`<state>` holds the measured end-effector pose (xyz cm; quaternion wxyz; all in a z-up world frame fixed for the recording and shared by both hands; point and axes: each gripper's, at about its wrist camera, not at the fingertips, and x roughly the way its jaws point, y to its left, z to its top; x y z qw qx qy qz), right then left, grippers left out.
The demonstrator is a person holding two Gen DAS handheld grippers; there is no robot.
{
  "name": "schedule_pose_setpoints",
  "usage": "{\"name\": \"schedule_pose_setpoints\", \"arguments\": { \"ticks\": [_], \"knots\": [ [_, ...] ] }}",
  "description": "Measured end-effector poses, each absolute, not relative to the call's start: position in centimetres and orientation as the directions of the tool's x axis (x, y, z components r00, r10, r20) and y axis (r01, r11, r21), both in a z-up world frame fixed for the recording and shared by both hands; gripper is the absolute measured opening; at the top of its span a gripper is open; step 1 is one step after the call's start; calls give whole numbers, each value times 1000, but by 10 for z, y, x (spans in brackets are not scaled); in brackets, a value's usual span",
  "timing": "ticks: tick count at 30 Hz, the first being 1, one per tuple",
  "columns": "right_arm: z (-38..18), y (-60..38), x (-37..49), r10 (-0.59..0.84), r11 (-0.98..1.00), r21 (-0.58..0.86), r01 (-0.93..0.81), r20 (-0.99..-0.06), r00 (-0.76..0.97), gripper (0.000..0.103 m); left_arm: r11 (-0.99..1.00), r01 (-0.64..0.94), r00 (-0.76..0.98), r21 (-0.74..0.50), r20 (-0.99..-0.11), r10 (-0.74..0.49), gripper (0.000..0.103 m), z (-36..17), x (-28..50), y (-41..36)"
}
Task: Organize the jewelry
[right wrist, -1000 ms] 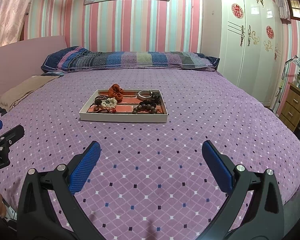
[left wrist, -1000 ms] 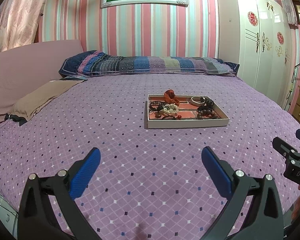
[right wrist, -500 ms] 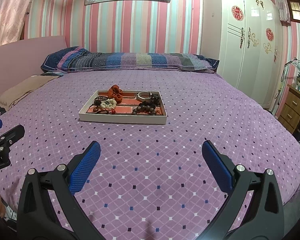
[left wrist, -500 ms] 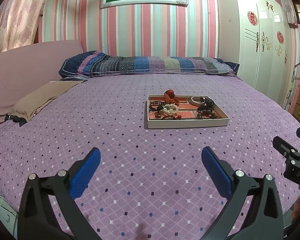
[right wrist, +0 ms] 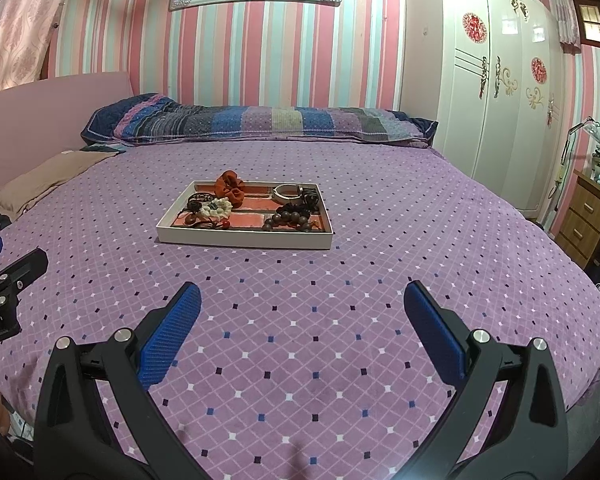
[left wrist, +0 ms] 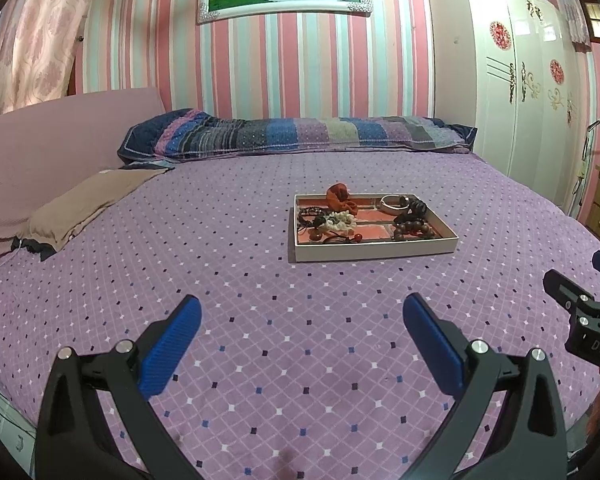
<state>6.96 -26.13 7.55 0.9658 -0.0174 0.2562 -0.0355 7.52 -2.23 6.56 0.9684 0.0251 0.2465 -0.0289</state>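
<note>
All the jewelry sits in the tray (right wrist: 244,236), mid-frame, seemingly in loose heaps.
My left claw (left wrist: 300,322) and right claw (right wrist: 302,308) gape wide, holding nothing, low in frame.

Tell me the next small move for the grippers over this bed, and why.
Probably bring both nearer the tray. The left gripper and right gripper hang open and empty over the purple bedspread, well short of it. Whether its beads, bangle and scrunchies are sorted or still mixed, I cannot tell from here.
</note>
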Motion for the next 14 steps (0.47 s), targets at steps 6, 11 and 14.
{"name": "schedule_pose_setpoints", "arguments": {
  "ticks": [6, 11, 14],
  "knots": [
    [75, -261, 70, -78, 997, -51, 60, -495, 866, 99, 997, 74, 877, 31, -478, -50, 99, 66, 76, -22],
    [75, -262, 71, -78, 997, -50, 61, -495, 865, 99, 996, 82, 871, 30, -488, -57, 99, 66, 77, -23],
    [75, -263, 71, -78, 997, -51, 61, -495, 865, 99, 996, 86, 871, 28, -487, -61, 99, 66, 76, -23]
  ]
}}
